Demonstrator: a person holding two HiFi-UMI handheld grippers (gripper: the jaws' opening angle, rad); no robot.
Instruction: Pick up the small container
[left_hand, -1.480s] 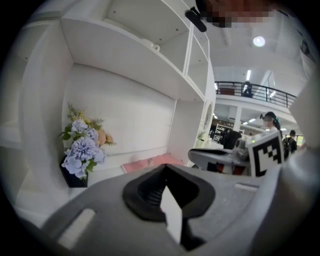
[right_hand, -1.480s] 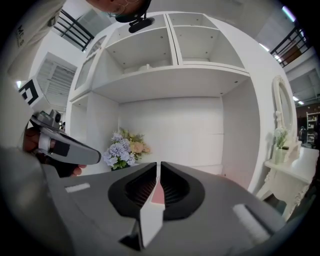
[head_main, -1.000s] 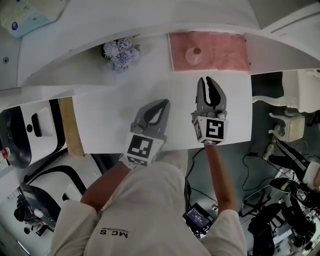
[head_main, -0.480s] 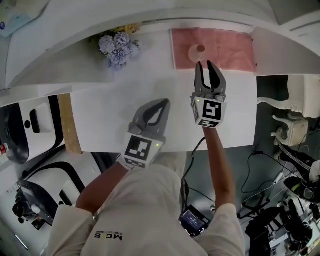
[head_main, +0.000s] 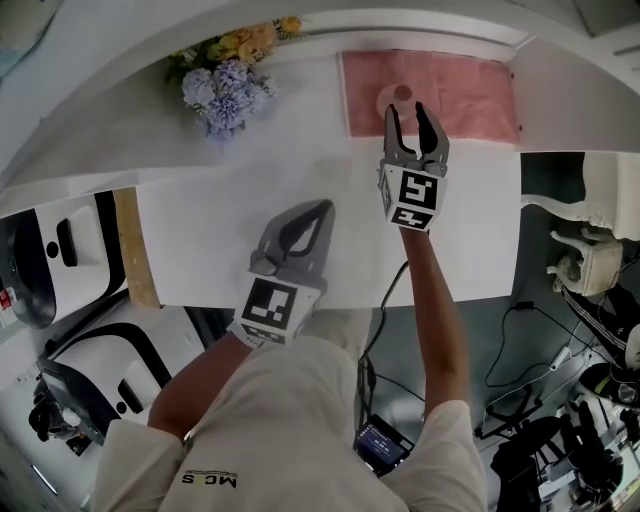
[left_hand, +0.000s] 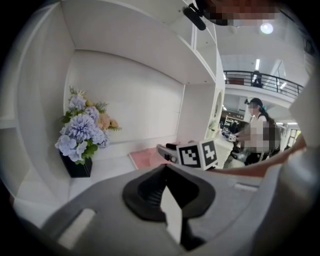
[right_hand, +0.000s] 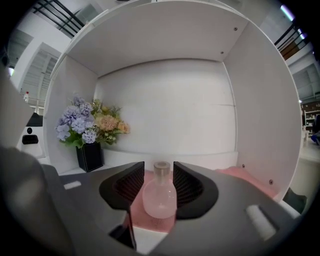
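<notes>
The small container (head_main: 401, 95) is a clear round-bellied flask with a short neck, standing upright on a pink mat (head_main: 465, 90). In the right gripper view the flask (right_hand: 160, 197) stands just past the fingertips, centred in the gap. My right gripper (head_main: 409, 110) reaches over the mat's near edge with its jaws opening, and the pads are not pressing on the flask. My left gripper (head_main: 318, 210) rests lower left over the white shelf surface (head_main: 220, 220), shut with nothing in it. In the left gripper view its jaws (left_hand: 167, 170) meet, and the right gripper's marker cube (left_hand: 199, 154) shows beyond.
A bunch of lilac and peach flowers (head_main: 225, 80) in a black vase (right_hand: 90, 156) stands at the back left of the white alcove. The alcove's back wall (right_hand: 165, 120) and right side wall (right_hand: 260, 125) close in around the mat. Cables and equipment lie on the floor (head_main: 570, 400) at the right.
My right gripper has moved forward to the pink mat and up to the flask, and its jaws have spread wider. The left gripper has stayed in place.
</notes>
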